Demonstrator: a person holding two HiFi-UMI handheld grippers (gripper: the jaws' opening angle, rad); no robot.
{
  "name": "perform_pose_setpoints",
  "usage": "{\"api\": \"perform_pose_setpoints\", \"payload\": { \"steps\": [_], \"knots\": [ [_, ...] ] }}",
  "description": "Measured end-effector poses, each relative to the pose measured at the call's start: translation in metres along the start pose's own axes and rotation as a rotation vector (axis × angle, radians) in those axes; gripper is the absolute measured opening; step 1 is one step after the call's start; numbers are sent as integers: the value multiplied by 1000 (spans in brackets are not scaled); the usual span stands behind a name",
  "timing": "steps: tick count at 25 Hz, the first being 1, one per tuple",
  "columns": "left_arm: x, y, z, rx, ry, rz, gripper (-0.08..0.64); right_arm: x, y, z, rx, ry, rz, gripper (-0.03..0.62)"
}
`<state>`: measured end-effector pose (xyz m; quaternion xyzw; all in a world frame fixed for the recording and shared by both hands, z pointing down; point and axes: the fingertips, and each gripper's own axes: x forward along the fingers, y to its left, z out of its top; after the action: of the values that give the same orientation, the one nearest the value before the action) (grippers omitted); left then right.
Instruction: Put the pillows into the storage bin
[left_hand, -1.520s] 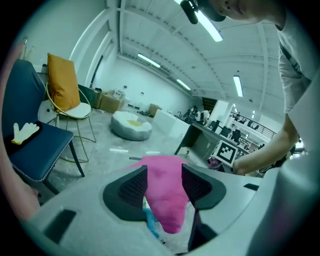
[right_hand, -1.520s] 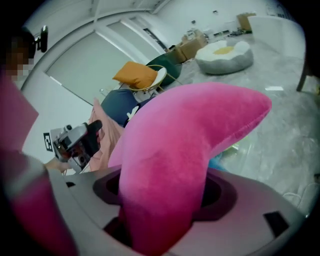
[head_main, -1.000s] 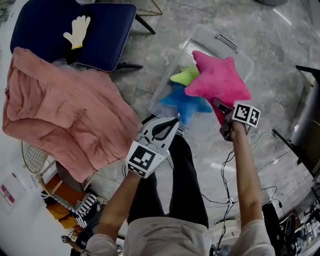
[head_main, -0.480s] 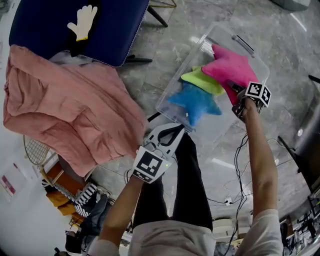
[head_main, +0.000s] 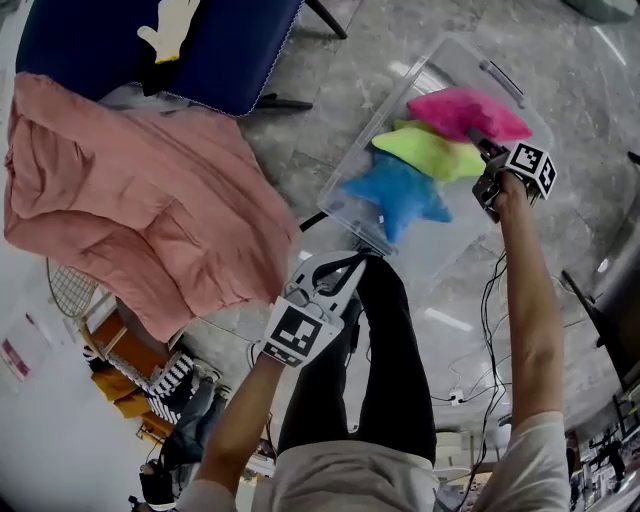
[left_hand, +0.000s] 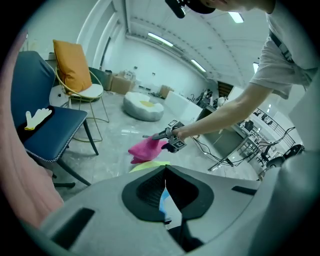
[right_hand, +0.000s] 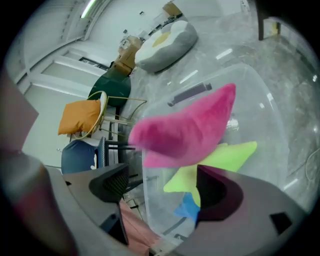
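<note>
- Three pillows lie overlapping in the bin (head_main: 497, 77): top pillow (head_main: 462, 110) farthest, middle pillow (head_main: 430, 152), bottom pillow (head_main: 398, 195) nearest.
- Right gripper (head_main: 483, 148) is just beside the top pillow; left gripper (head_main: 340, 270) is before the bin.
- Cloth (head_main: 140, 200) lies left of the bin; the chair (head_main: 230, 50) behind it bears a glove (head_main: 175, 25).

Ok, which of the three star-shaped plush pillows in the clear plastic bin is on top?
The pink star-shaped plush pillow: it lies uppermost, overlapping the lime-green star pillow, which in turn overlaps the blue star pillow.

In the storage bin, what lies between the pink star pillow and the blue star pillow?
The yellow-green star pillow lies between them, as the head view shows.
</note>
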<state>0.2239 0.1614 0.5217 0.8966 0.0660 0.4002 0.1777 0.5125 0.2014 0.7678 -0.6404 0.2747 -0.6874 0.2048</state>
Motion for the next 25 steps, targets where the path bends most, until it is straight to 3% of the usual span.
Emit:
{"api": "perform_pose_setpoints", "payload": {
  "steps": [7,15,21,25],
  "knots": [
    [-13,-21,9,16,-88,19,11,-54,18,-53,-152,46,78,419],
    [-96,-72,-26,-4,-182,122,11,-160,36,-197,-350,84,171,419],
    [-194,-110,-94,-202,-317,332,11,-241,56,-324,-578,108,214,419],
    [-253,-152,-134,-290,-387,428,11,-300,70,-386,-634,98,249,407]
  ]
}}
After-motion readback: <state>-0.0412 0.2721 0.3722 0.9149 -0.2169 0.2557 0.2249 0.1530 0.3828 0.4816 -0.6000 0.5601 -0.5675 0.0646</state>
